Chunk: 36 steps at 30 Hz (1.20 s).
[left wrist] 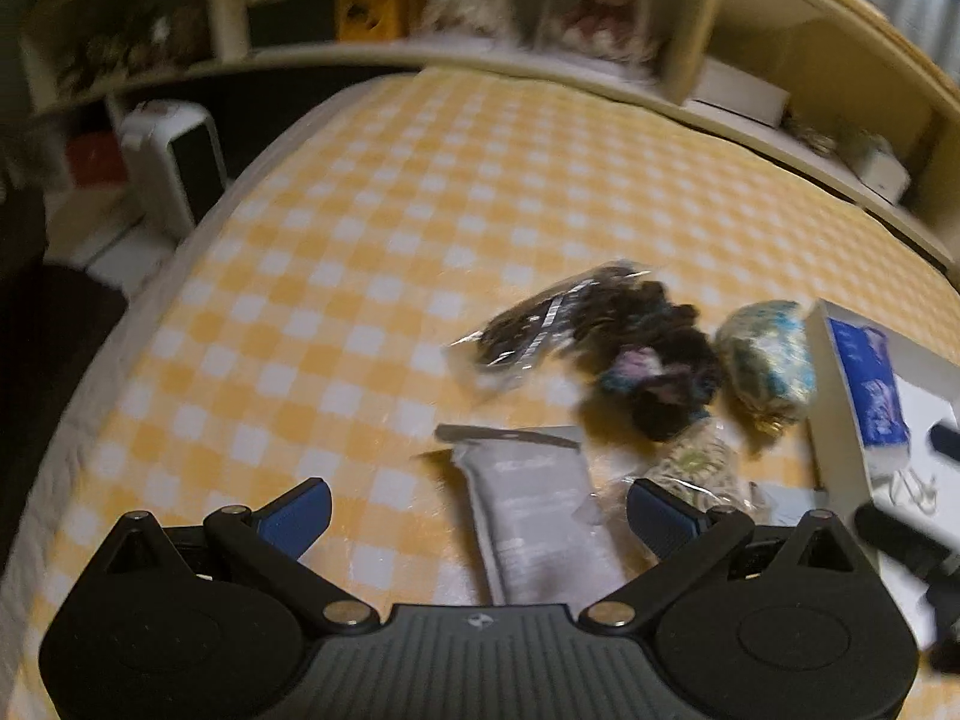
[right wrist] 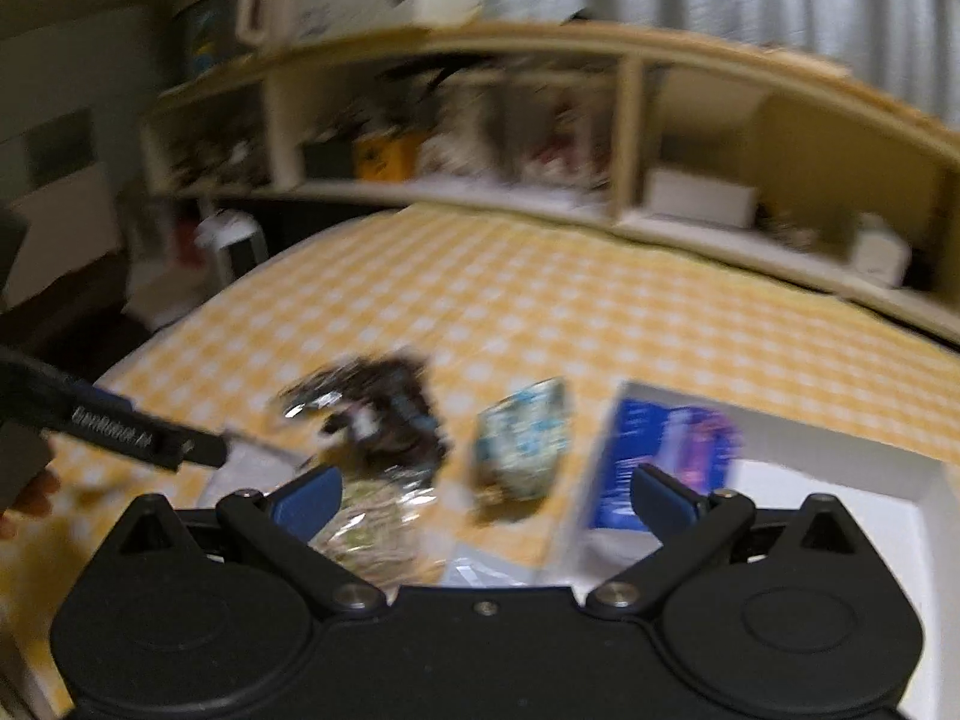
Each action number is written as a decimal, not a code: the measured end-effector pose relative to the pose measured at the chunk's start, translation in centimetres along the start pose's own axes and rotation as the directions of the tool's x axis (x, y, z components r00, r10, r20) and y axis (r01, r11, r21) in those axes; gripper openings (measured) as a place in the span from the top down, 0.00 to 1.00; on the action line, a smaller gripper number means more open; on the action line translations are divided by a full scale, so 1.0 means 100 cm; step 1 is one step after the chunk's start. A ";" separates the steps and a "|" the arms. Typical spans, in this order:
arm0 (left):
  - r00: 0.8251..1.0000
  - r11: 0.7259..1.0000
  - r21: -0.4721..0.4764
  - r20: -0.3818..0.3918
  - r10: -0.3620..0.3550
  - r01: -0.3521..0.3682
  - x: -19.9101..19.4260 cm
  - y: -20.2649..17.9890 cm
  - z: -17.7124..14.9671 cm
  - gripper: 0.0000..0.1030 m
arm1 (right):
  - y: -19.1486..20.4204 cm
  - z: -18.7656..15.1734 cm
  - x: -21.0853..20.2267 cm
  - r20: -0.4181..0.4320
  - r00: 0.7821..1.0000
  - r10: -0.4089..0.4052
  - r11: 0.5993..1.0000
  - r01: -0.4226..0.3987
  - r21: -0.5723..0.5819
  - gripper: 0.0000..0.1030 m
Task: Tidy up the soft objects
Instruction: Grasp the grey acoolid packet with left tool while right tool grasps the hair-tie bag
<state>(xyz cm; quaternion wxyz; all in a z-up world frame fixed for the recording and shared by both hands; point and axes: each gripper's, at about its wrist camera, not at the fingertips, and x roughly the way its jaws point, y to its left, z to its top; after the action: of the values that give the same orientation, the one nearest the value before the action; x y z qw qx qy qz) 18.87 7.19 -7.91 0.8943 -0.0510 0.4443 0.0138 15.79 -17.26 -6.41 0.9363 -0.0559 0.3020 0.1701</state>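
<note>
Several soft items lie on a yellow checked bed (left wrist: 360, 228). A grey pouch (left wrist: 534, 510) lies between the fingers of my open left gripper (left wrist: 477, 519), which hovers above it. Beyond are a dark bagged bundle (left wrist: 576, 318), a dark fuzzy item (left wrist: 660, 372), a blue-green ball (left wrist: 768, 354) and a clear bag with pale contents (left wrist: 696, 468). A white box (left wrist: 840, 420) at the right holds a blue packet (left wrist: 870, 384). My right gripper (right wrist: 486, 498) is open and empty above the ball (right wrist: 522, 444) and the box (right wrist: 840, 480); its view is blurred.
A cream shelf unit (left wrist: 540, 60) with dolls and boxes runs along the bed's far side. A white heater (left wrist: 174, 162) stands on the floor at the left. The bed's left edge (left wrist: 90, 360) drops to the dark floor. The left gripper's arm (right wrist: 120, 426) shows in the right view.
</note>
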 end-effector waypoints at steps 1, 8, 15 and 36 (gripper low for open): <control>1.000 1.000 -0.024 -0.013 0.002 -0.002 0.004 0.004 0.001 0.00 | 0.003 -0.001 0.009 -0.017 0.999 0.029 1.000 -0.029 -0.007 0.00; 0.998 0.989 -0.141 -0.038 -0.045 0.040 0.019 0.018 0.008 0.00 | 0.026 -0.009 0.060 -0.123 0.980 0.157 0.986 -0.163 -0.040 0.00; 0.990 0.981 -0.168 -0.088 -0.111 0.095 0.040 0.009 0.005 0.00 | 0.050 -0.018 0.095 -0.202 0.957 0.210 0.965 -0.236 -0.115 0.12; 0.992 0.992 -0.083 -0.083 -0.097 0.090 0.025 -0.012 -0.015 0.00 | -0.008 0.011 0.053 -0.155 0.953 0.260 0.955 -0.231 0.186 0.48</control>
<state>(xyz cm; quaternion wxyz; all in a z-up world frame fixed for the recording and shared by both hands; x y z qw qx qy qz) 19.22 5.82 -10.71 0.8711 -0.1079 0.4790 -0.0128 20.66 -16.28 -8.60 0.8785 0.0453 0.4021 0.2540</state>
